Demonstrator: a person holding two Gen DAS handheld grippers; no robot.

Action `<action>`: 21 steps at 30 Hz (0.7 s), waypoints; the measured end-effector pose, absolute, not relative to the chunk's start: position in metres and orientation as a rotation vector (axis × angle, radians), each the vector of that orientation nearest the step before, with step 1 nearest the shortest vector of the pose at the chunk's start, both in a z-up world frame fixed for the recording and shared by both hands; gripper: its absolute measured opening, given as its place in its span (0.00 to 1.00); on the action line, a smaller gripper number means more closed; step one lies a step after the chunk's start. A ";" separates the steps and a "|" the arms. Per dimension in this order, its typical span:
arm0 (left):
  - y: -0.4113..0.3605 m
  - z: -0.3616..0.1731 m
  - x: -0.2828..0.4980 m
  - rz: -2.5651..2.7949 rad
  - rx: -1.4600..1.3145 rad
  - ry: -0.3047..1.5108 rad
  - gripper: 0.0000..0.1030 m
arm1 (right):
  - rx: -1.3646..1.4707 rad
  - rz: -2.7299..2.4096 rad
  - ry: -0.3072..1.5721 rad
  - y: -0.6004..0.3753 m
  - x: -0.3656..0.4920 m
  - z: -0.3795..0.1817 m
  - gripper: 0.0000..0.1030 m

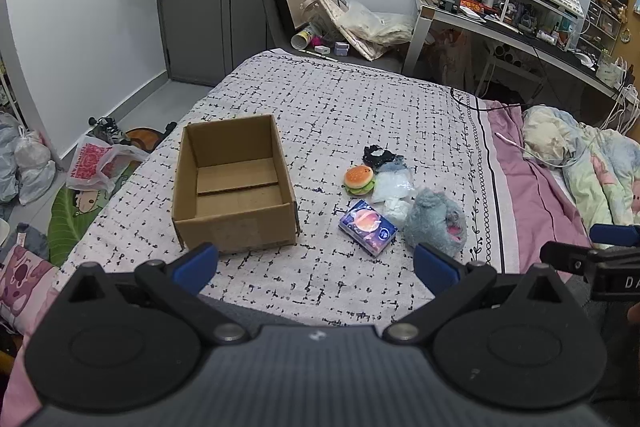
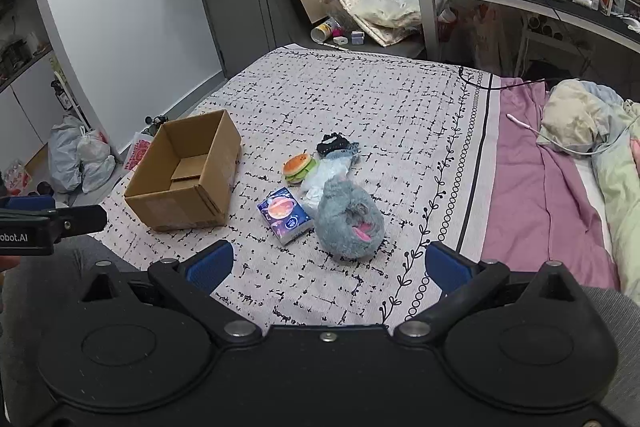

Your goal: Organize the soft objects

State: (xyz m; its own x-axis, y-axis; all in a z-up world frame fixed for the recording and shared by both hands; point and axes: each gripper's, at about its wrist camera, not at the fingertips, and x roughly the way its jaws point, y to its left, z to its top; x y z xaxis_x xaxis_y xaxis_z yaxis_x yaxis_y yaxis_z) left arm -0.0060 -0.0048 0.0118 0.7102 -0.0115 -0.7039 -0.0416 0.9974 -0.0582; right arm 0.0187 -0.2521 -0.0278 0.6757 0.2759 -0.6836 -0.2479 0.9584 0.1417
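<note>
We hold both tools released above the bed point(image 1: 320, 99): left tool point(image 1: 316, 267); right tool point(image 2: 328, 267); cardboard box point(image 1: 236, 187) empty; plush toy point(image 2: 348, 223) beside it.

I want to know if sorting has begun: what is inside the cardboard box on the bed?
The cardboard box holds no soft items: only its bare floor with a loose cardboard flap shows. The near wall hides the floor strip right behind it.

left gripper point(image 1: 316, 263): jaws wide apart, empty, tilted downward; right gripper point(image 2: 326, 265): same
</note>
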 end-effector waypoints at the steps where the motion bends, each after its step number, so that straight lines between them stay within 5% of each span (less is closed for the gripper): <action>1: -0.005 0.013 -0.007 0.016 -0.073 0.780 1.00 | 0.038 0.294 0.774 -0.252 0.019 -0.027 1.00; 21: -0.004 0.019 -0.007 0.011 -0.073 0.767 1.00 | 0.017 0.283 0.754 -0.247 0.016 -0.021 1.00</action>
State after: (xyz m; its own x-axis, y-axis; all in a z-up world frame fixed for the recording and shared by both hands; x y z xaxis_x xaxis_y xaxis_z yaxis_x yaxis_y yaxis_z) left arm -0.0073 -0.0042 0.0185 0.7202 -0.0169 -0.6936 -0.0364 0.9974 -0.0620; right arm 0.0165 -0.2472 -0.0209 0.6931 0.2595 -0.6725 -0.2472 0.9619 0.1164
